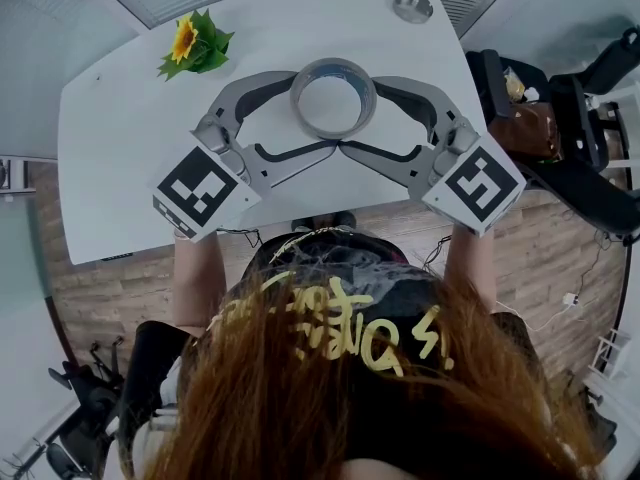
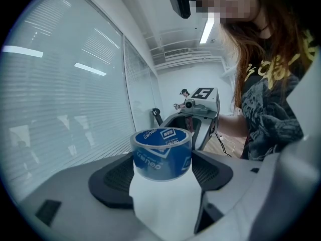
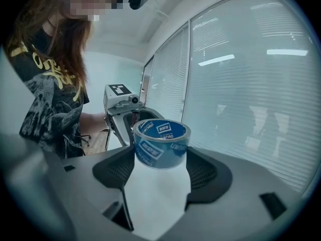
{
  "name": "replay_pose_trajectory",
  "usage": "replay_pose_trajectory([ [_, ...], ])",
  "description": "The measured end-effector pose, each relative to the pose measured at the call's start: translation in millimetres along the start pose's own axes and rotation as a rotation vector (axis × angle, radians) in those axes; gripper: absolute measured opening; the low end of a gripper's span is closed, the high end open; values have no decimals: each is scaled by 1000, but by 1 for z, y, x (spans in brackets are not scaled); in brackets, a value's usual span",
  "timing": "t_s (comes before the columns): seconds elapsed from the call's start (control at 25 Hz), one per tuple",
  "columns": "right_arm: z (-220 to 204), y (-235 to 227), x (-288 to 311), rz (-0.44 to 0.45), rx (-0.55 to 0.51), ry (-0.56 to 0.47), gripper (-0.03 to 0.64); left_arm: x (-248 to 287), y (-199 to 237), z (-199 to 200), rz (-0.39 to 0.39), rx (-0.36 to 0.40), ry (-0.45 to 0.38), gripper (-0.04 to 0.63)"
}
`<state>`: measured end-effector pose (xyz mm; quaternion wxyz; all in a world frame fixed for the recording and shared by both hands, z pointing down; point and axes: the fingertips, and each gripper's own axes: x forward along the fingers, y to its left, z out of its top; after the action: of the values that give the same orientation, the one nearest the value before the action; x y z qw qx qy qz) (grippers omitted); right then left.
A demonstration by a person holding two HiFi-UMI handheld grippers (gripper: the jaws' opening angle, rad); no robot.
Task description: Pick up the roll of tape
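A roll of clear tape on a blue core (image 1: 333,98) stands upright on the white table (image 1: 130,158). My two grippers face each other and close in on it from either side. The left gripper (image 1: 316,114) has its far jaw against the roll's upper left and its near jaw under the roll's near rim. The right gripper (image 1: 359,114) mirrors this from the right. In the left gripper view the tape (image 2: 161,154) sits between the dark pads (image 2: 113,177), touching both. In the right gripper view the tape (image 3: 160,144) likewise fills the gap between the pads (image 3: 205,172). I cannot tell whether the roll is raised off the table.
A sunflower with green leaves (image 1: 195,43) lies at the table's far left. A small round metal dish (image 1: 412,6) sits at the far right corner. A black chair with items on it (image 1: 560,128) stands past the table's right edge. The person stands at the near edge.
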<state>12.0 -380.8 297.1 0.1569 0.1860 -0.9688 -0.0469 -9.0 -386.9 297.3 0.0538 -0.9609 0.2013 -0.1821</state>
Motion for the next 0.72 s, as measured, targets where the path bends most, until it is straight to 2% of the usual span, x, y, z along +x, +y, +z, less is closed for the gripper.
replay_pose_trajectory([
  [0.72, 2, 0, -2, -6, 7, 14, 321, 0, -1, 3, -3, -15, -22, 357],
])
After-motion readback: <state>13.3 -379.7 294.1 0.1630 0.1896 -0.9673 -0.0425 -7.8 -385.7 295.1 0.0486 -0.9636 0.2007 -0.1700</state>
